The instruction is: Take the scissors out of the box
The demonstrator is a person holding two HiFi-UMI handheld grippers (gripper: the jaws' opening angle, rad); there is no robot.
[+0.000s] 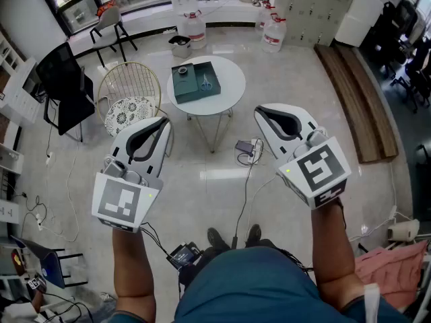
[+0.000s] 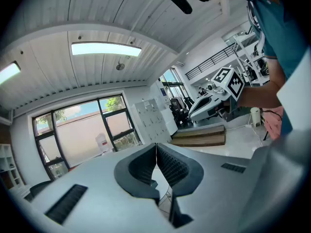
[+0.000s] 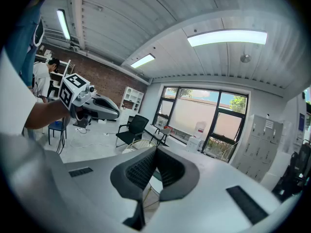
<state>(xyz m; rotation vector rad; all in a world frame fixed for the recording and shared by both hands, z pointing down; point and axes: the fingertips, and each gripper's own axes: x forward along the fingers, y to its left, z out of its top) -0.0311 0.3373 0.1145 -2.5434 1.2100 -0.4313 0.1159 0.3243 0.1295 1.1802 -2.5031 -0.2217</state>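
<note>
While left gripper and right gripper sit pressed together, likely approach step: next needs jaws spread over scissors in box, upper centre.

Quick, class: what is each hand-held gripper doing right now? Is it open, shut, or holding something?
Left hand-held gripper: shut, jaws together, holding nothing.
Right hand-held gripper: shut, jaws together, holding nothing.

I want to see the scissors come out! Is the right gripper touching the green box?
Apart. The head view shows the right gripper well short of the green box on the round table, with open floor showing between them.
</note>
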